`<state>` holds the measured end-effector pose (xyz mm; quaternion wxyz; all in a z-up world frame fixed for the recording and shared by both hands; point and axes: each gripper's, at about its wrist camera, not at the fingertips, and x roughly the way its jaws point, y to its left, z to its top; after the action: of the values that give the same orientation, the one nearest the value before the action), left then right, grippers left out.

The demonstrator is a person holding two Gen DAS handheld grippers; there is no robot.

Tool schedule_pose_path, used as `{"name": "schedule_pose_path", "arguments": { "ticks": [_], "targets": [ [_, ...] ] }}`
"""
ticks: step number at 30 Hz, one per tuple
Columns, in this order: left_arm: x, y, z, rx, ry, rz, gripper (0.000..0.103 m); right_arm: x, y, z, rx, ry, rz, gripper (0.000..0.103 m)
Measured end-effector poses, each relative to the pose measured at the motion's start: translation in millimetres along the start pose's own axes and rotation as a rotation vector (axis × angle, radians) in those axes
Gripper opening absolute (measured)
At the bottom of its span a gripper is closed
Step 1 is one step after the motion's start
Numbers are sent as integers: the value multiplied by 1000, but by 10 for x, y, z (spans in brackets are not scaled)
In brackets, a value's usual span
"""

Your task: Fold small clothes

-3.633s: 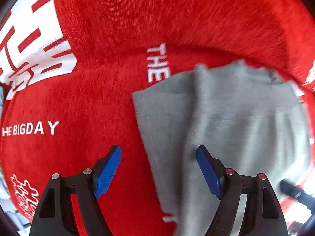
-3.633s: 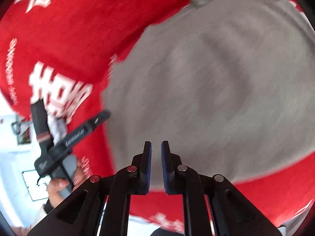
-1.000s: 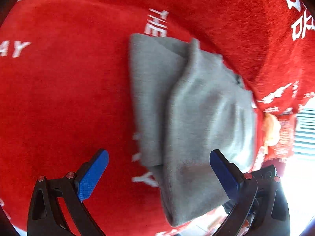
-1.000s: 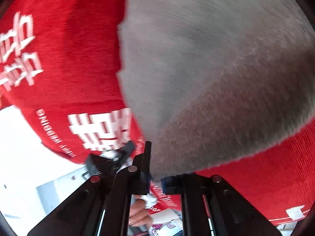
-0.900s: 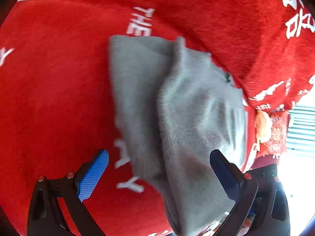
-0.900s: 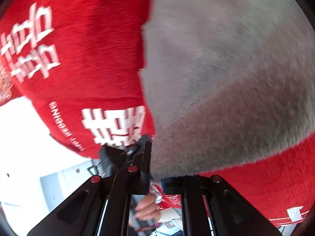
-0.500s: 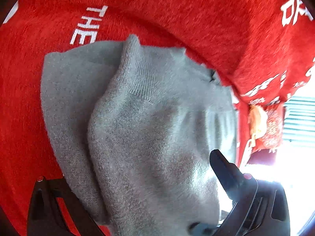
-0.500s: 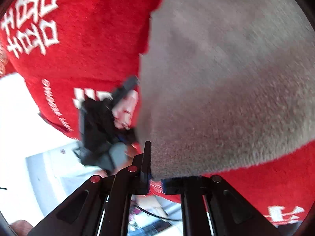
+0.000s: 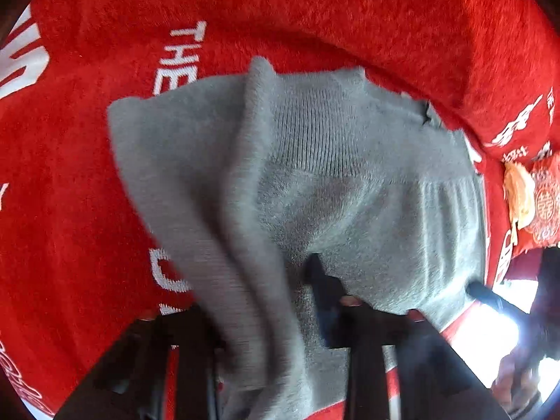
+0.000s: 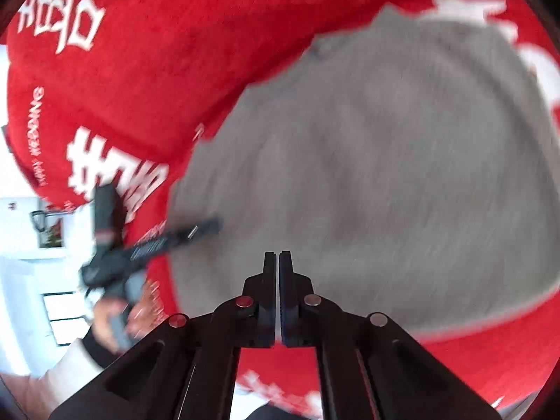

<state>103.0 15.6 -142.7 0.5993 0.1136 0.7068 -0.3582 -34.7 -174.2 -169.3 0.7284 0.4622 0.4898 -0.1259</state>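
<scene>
A small grey knit garment (image 9: pixel 315 182) lies folded on a red plush blanket (image 9: pixel 87 182). In the left wrist view its near folds drape over my left gripper (image 9: pixel 266 301); one finger (image 9: pixel 322 280) shows against the cloth, the other is hidden under it, and the jaws look closed around a thick fold. In the right wrist view the garment (image 10: pixel 385 161) lies flat ahead. My right gripper (image 10: pixel 279 262) is shut and empty, hovering above the garment's near edge. The left gripper (image 10: pixel 154 241) also shows there, at the garment's left edge.
The red blanket (image 10: pixel 157 52) carries white lettering and characters. A red and gold packet (image 9: pixel 539 206) lies at the right edge in the left wrist view. A white room and a window show beyond the blanket's left edge (image 10: pixel 21 231).
My right gripper has let go of the garment's edge and pulled back above it, jaws shut. My left gripper has closed in on the garment's near folds, which now drape over it.
</scene>
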Motion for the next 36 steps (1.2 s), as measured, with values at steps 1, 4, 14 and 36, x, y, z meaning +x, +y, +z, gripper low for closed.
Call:
{"name": "schedule_pose_path", "arguments": {
  "ticks": [1,4,14,36],
  "targets": [
    [-25,9,-6,-2,-7,0,22,48,-16,104,-20,-3,-24,2],
    [-158,10,-40,-26,-50,-53,20,434,-114,278,-69,98,-127,2],
    [-621,-775,92,-24,-146,-316,16,313,-518,183,-7,141,99,6],
    [70,-2974,-38,409,-127,-102,81,-810,-2275,236,428,-96,365,42]
  ]
}}
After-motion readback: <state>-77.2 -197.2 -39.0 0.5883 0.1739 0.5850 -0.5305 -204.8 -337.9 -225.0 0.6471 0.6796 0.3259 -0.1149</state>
